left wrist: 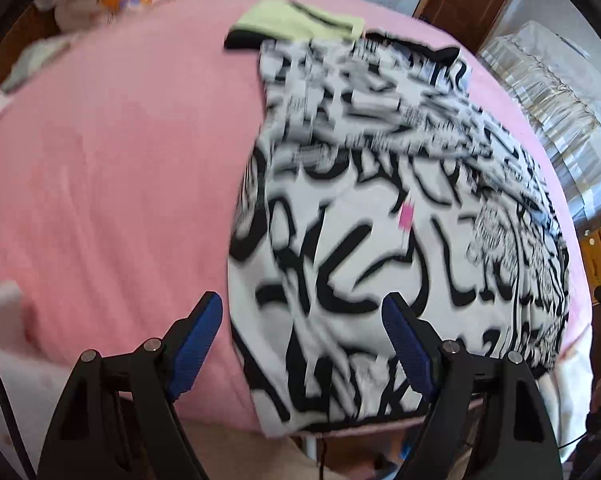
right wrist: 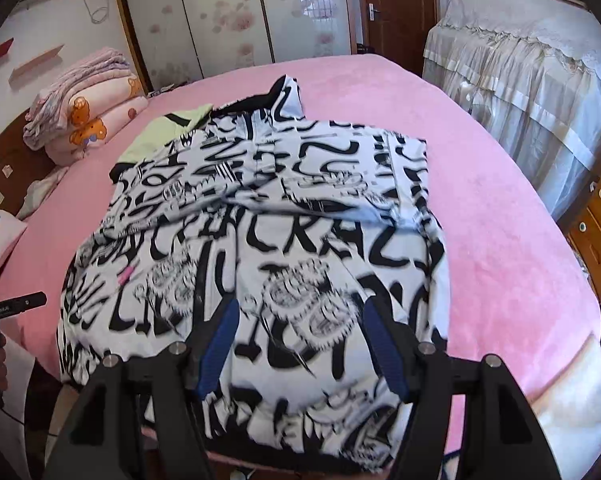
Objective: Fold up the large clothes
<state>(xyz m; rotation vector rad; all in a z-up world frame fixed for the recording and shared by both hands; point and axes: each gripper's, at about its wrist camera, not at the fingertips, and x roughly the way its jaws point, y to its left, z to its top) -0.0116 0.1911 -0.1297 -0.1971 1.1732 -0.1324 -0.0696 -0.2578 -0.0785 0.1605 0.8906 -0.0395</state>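
The left gripper (left wrist: 302, 344) fills the bottom of its view, jaws wide apart with nothing between the blue pads (left wrist: 196, 344). One finger hangs over bare pink bed (left wrist: 100, 180), the other over the near left edge of the shirt (left wrist: 380, 220); I judge it is lined up on that edge for the next fold, though the blur leaves it unclear whether it touches cloth.

The right gripper (right wrist: 300, 344) is also open and empty, both fingers above the printed front of the shirt (right wrist: 260, 220), near the hem. It tilts steeply down toward the bed, as the left one does.

The shirt, white with heavy black lettering, lies spread on the bed with its hem toward the near edge. Its sides look already turned in, with a sleeve lying across the chest, so the body now forms a rough rectangle. That suggests the lengthwise folds are done and a hem-to-collar fold is left.

A pale green garment (right wrist: 160, 132) peeks out from under the far left corner, likely an earlier piece or one waiting. Folded quilts (right wrist: 88, 112) sit at the far left of the bed, well apart from the work.
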